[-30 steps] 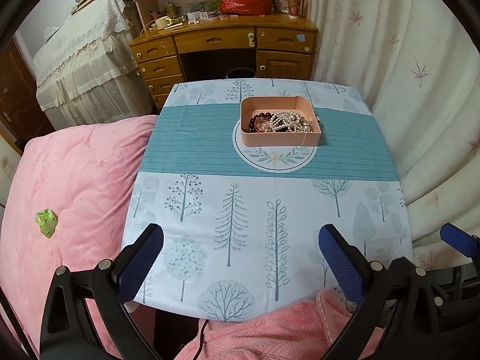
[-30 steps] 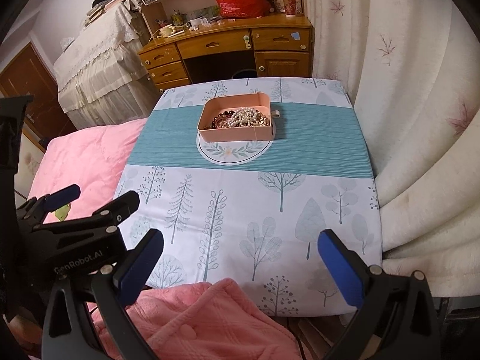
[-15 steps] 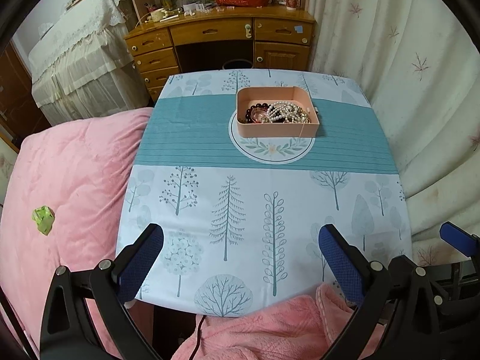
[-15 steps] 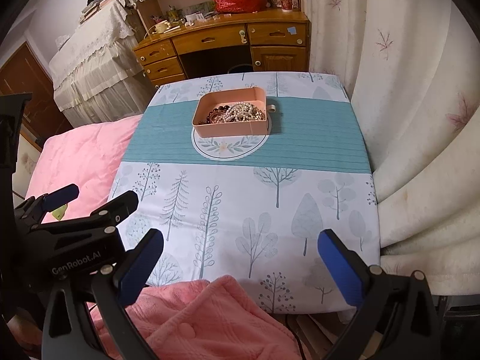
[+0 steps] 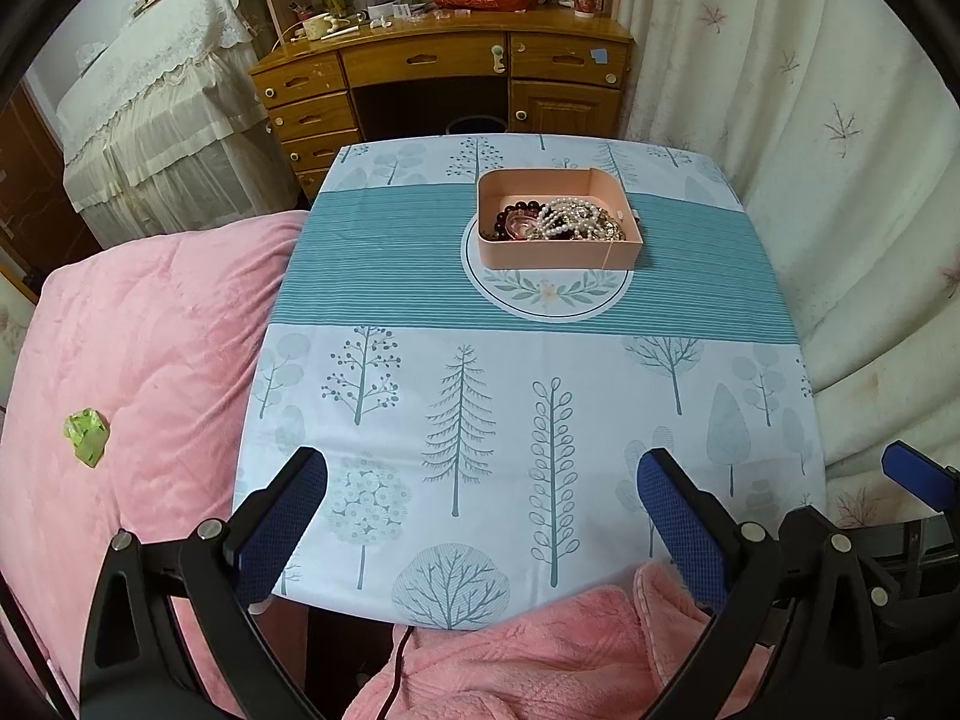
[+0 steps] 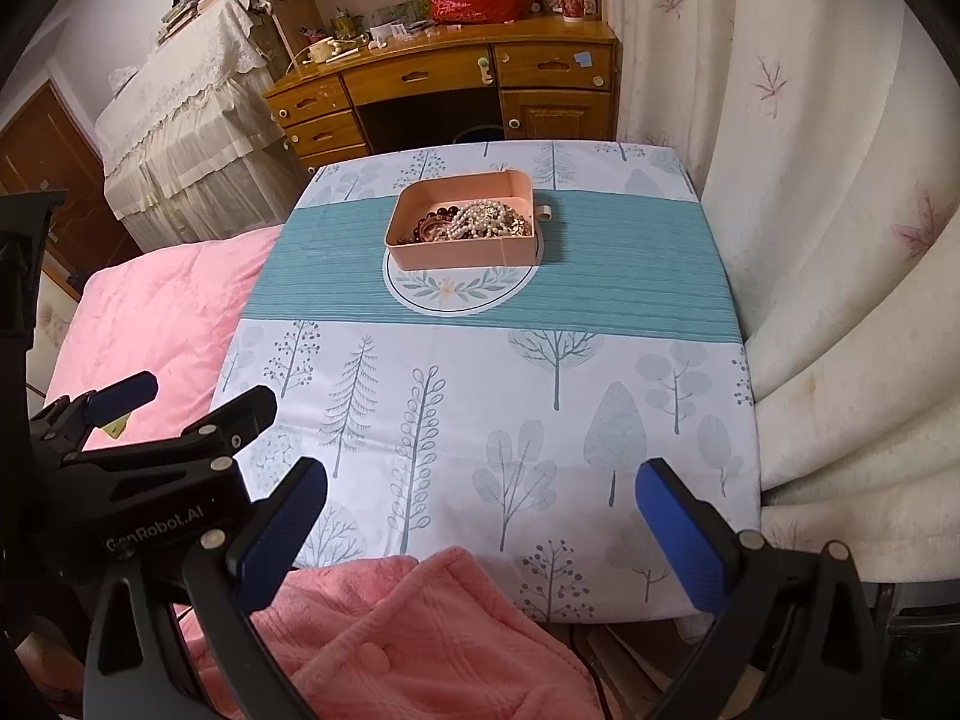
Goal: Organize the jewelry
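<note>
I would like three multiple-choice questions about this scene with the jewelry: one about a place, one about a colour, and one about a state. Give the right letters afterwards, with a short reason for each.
1. Where does the pink box stand?
A. on the round leaf print in the teal band of the tablecloth
B. on the pink blanket
C. on the wooden desk

2. What colour is the long bead strand lying on top in the box?
A. green
B. pearly white
C. blue

3. In what state are the two tools?
A. both shut on a necklace
B. only the left tool shut
C. both open and holding nothing

Answers:
1. A: the box sits partly over the round print of the tablecloth.
2. B: the strand is pearly white beside dark red beads.
3. C: the left tool and the right tool show wide gaps with only cloth behind.
</note>
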A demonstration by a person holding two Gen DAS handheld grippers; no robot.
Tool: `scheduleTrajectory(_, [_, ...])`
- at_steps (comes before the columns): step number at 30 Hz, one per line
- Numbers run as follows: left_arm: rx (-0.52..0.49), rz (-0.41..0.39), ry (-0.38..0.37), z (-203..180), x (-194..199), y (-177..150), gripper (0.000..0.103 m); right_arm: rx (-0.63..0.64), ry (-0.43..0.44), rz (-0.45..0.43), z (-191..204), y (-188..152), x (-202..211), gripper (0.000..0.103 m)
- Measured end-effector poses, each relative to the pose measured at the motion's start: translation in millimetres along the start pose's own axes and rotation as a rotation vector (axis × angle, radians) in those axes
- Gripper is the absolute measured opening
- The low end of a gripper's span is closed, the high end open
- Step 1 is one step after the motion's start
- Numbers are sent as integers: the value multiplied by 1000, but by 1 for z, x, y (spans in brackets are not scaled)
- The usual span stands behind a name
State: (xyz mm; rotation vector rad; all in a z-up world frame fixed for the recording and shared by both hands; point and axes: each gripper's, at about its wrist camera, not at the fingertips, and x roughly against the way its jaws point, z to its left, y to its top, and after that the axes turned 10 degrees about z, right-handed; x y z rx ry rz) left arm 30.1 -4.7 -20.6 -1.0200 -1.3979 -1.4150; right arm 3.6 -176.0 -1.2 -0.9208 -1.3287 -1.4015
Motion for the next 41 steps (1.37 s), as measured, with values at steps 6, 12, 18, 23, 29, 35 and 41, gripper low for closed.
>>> scheduleTrajectory(6, [2,-1,-1,1,1,0,102,1,0,0,1,0,0,103])
scheduleTrajectory(12, [2,-2,0,2,1,0,102,1,0,1,1,-1,0,103])
scheduleTrajectory(18, [0,-1,1,1,1,0,102,0,0,4,2,-1,-1,103])
scheduleTrajectory(23, [3,0,6,2,1,0,102,2,3,9,1,-2,-4,103])
scheduleTrajectory(29, [5,0,8,2,1,0,102,2,2,9,1,-2,-3,103])
scheduleTrajectory(35, [14,3,16,1,0,1,102,3,4,11,1,-3,-3,103])
scheduleTrajectory(41, [13,4,28,0,0,2,102,6,7,9,1,-4,-6,103])
